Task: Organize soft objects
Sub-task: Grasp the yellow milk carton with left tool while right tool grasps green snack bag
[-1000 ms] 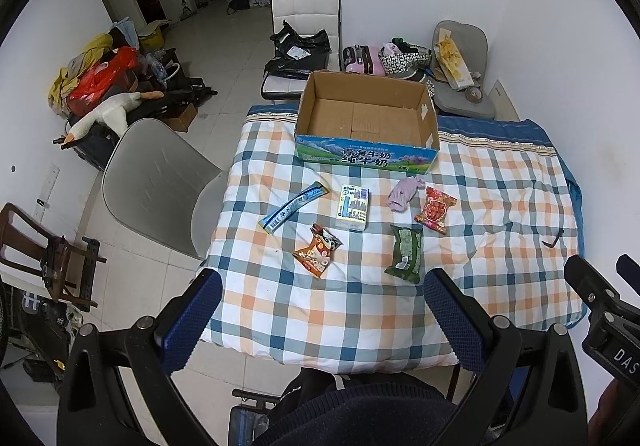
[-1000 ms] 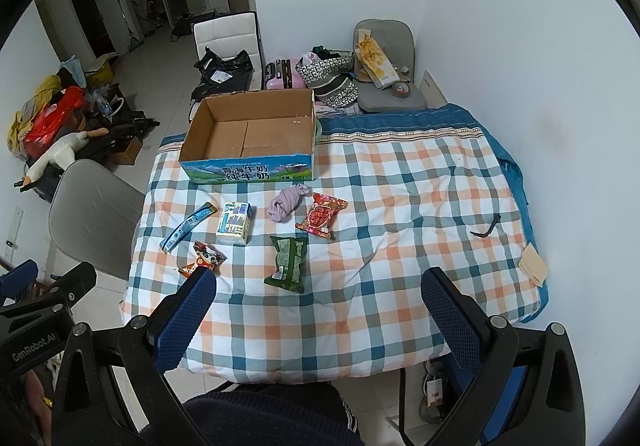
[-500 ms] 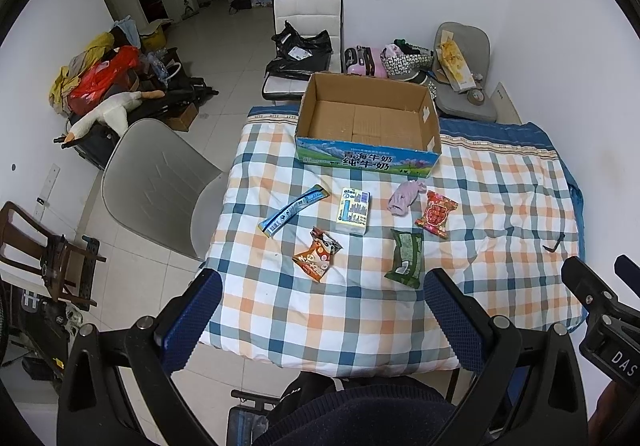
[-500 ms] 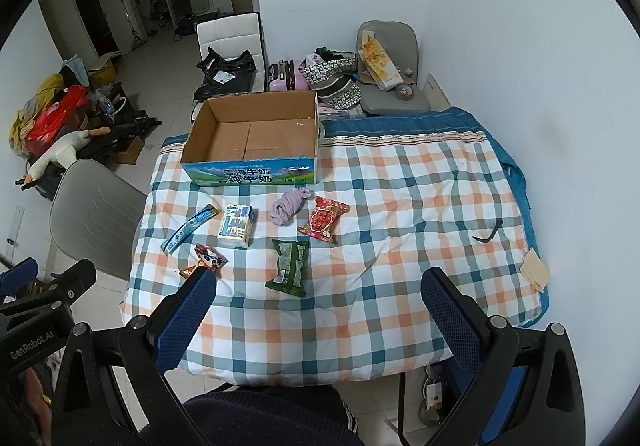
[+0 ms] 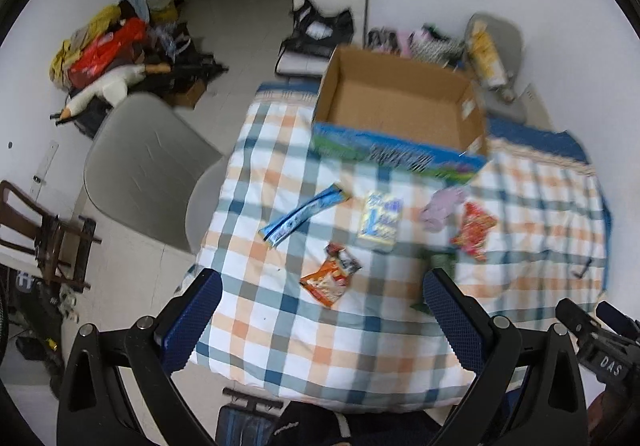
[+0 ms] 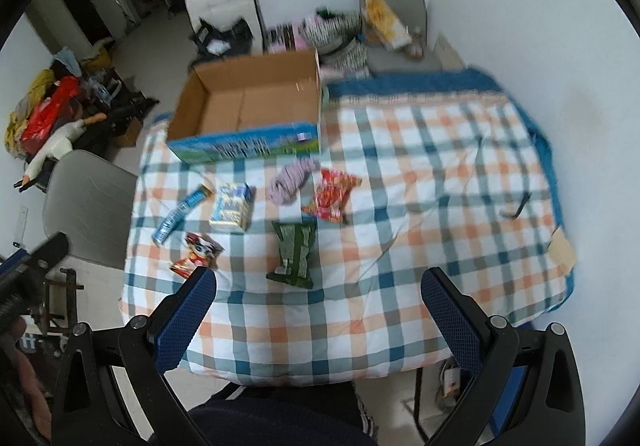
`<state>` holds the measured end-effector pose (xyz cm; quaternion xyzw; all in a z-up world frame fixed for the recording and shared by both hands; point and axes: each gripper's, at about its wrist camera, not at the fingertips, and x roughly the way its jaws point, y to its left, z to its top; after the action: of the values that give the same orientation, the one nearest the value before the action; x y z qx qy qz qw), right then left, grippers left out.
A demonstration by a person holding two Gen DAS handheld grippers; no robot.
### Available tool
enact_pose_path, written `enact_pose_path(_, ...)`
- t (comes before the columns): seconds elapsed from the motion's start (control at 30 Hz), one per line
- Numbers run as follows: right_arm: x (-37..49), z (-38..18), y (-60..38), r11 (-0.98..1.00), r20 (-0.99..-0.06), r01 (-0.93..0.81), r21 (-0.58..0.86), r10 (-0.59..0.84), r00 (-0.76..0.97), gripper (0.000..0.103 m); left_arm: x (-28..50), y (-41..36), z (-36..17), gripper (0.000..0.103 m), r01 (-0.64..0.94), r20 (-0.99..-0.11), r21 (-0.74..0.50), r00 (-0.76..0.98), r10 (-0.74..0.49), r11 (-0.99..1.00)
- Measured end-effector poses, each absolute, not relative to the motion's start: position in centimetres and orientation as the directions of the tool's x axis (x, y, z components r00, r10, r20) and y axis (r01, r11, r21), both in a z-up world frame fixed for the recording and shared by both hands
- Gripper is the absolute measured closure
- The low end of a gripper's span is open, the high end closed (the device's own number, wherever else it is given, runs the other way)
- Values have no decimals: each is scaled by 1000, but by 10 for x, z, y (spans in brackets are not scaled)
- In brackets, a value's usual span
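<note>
Above the checked tablecloth (image 6: 400,174), left gripper (image 5: 320,322) and right gripper (image 6: 320,318) hover, jaws apart, empty; lilac cloth (image 6: 289,180) lies beside the open cardboard box (image 6: 248,102), near the green packet (image 6: 295,252)

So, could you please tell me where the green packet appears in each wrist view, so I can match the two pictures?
Left wrist: green packet sits right of centre, blurred, partly hidden behind the right finger of the left claw.
Right wrist: green packet lies just left of centre, in full view.
Shared landmark: the cardboard box at the table's far side.
</note>
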<state>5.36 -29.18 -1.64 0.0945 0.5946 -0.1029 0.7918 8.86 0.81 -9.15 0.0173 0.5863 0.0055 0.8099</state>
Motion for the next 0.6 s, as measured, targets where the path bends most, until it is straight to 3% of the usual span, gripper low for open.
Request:
enact_pose_path(0.43,142,-273,-306,952,-998,304,33,49,-45,1,178,-36,-270,0,146,-997,28,77,17,989)
enact_pose_path(0.6,161,-342,-304,944,-987,329,34,84,-140,14,204,-55,-320,0,188,-1000,13,2,13,982)
